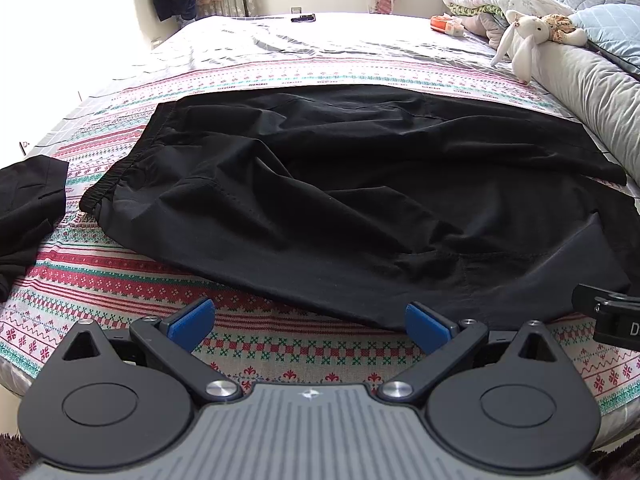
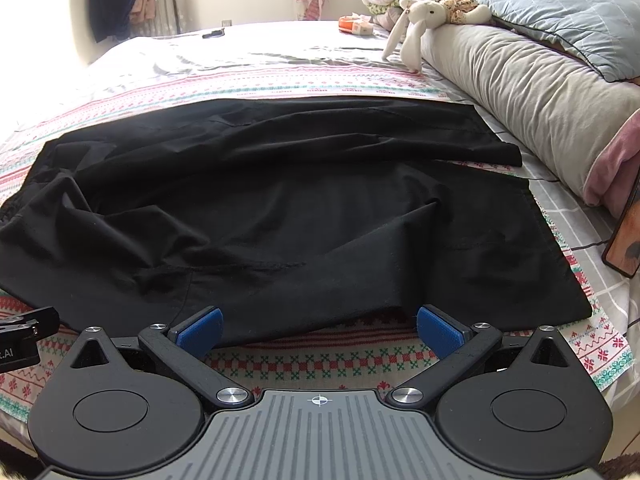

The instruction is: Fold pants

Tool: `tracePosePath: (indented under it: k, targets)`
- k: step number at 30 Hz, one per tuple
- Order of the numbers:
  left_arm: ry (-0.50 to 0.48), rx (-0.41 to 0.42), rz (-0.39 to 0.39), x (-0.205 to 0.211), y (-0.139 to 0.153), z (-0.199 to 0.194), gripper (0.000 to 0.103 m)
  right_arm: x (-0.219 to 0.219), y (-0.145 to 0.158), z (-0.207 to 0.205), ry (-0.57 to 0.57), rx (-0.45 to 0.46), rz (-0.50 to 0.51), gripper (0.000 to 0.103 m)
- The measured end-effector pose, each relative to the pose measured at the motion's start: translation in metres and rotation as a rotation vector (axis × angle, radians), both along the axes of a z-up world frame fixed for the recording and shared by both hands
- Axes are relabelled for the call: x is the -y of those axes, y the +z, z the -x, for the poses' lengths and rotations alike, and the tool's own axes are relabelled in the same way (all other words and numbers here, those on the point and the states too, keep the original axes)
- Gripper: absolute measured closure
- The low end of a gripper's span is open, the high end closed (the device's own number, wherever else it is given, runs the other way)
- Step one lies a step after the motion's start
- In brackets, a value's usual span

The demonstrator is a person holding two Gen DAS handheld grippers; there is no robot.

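Left gripper [image 1: 308, 326] and right gripper [image 2: 318, 332] both spread apart, empty, hovering at the bed's [image 1: 280, 356] near edge, just short of black pants [image 1: 340, 184] lying rumpled.

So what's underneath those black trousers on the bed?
The black trousers lie spread on a patterned red, green and white bedsheet, which shows all around them. Whatever lies directly beneath the cloth is covered, so anything more there cannot be seen.

Bed [image 1: 280, 356] with patterned sheet bears black pants [image 1: 360, 200] centre, plush rabbit [image 1: 524, 40] far right, dark garment [image 1: 28, 208] left.
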State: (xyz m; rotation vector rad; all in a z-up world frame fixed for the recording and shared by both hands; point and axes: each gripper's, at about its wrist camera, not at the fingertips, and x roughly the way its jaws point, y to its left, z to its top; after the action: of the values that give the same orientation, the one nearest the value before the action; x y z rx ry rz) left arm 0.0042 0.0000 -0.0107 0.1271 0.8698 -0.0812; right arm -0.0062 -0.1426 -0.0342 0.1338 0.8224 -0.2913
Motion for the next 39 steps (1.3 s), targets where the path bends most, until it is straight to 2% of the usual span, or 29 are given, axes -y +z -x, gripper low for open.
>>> tracePosePath:
  k: [39]
  targets:
    - [0.004,-0.009,-0.001,-0.0021,-0.0020,-0.0020,0.000,0.0004,-0.0046,-0.0018,-0.001,-0.024,0.006,0.000]
